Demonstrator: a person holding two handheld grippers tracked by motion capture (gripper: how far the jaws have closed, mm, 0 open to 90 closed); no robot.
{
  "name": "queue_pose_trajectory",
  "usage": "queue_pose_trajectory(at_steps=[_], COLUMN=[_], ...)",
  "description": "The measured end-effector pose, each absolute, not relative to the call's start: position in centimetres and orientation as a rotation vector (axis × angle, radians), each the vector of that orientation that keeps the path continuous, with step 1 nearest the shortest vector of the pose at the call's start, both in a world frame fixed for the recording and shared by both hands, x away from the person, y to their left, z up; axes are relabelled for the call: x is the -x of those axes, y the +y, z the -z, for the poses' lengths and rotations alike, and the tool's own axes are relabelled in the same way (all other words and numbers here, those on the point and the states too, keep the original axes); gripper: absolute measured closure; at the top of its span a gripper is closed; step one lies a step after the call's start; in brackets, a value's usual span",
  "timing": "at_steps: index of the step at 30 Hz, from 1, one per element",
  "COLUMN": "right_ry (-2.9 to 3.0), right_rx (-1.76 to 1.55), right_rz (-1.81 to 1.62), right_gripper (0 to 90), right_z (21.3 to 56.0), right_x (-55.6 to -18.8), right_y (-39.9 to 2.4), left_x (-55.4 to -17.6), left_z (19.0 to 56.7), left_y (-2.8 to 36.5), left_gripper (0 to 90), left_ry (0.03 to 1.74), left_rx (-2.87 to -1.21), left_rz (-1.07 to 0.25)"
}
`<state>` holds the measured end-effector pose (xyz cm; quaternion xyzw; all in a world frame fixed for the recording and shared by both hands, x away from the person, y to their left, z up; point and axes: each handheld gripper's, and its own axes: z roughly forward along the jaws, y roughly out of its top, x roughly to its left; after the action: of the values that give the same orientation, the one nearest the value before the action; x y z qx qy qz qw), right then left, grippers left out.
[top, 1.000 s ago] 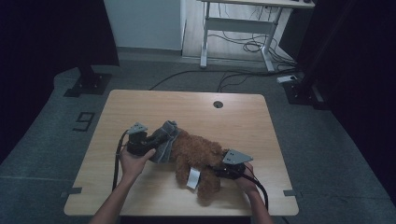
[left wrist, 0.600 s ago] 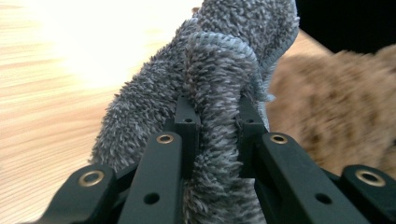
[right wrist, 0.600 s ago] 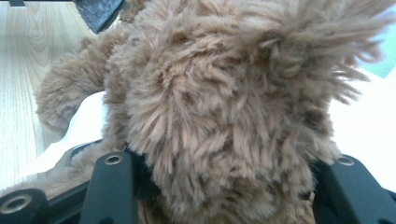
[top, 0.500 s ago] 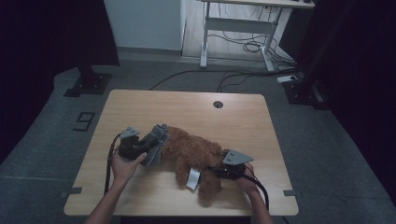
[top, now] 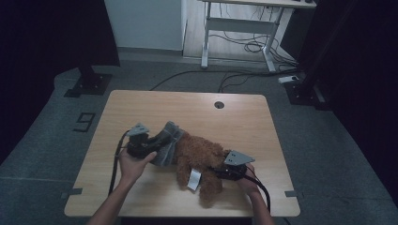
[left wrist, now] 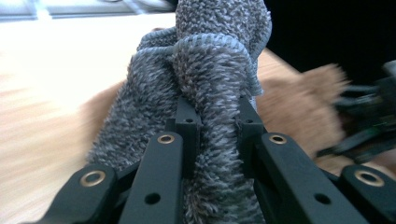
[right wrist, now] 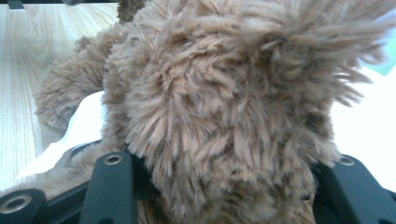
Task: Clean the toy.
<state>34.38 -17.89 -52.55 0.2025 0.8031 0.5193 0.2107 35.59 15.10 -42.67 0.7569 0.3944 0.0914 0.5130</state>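
Note:
A brown plush toy (top: pixel 199 154) lies on the wooden table (top: pixel 187 108), with a white tag (top: pixel 193 178) at its near side. A grey fuzzy cloth (top: pixel 168 140) lies against its left end. My left gripper (top: pixel 151 146) is shut on a fold of that cloth (left wrist: pixel 210 60), which bulges up between its fingertips (left wrist: pixel 187 122). My right gripper (top: pixel 219 169) is at the toy's right side. In the right gripper view the fur (right wrist: pixel 219 93) packs the whole gap between the jaws, which are pressed into it, and the tag (right wrist: pixel 79 126) hangs at the left.
A round cable hole (top: pixel 219 104) sits near the table's far edge. A desk frame with loose cables (top: pixel 239 42) stands on the floor beyond. Black stand bases (top: pixel 89 84) flank the table. Bare wood stretches across the far half and left side.
My left gripper, still holding the grey cloth, dipped left and toward the near edge, then came back right and up, lifting the cloth's fold. The right gripper and the toy stayed put.

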Motion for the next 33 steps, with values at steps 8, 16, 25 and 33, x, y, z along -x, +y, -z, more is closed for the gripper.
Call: queue_pose_trajectory(at_steps=[8,16,25,33], right_ry=[2.233,2.229,2.229,2.228], right_rx=[-0.568,-0.565,-0.527,-0.517], right_rz=[-1.445,-1.422,-1.407,-1.403], right_gripper=[44.0,44.3,44.4,44.4], right_z=[52.6,52.9,52.8,52.8], right_x=[-34.3,-34.1,-33.9,-33.9], right_y=[-17.9,-17.9,-17.7,-17.7], left_x=[-34.5,-35.7,-38.8,-39.2], left_z=[43.9,44.5,44.6,43.9], left_y=[5.2,4.2,10.0,14.8], left_gripper=[76.4,76.4,76.3,76.6], left_ry=[0.783,0.817,0.980,1.062], left_rx=[-1.970,-1.993,-1.928,-1.846], left_rz=[-0.138,-0.147,-0.198,-0.283])
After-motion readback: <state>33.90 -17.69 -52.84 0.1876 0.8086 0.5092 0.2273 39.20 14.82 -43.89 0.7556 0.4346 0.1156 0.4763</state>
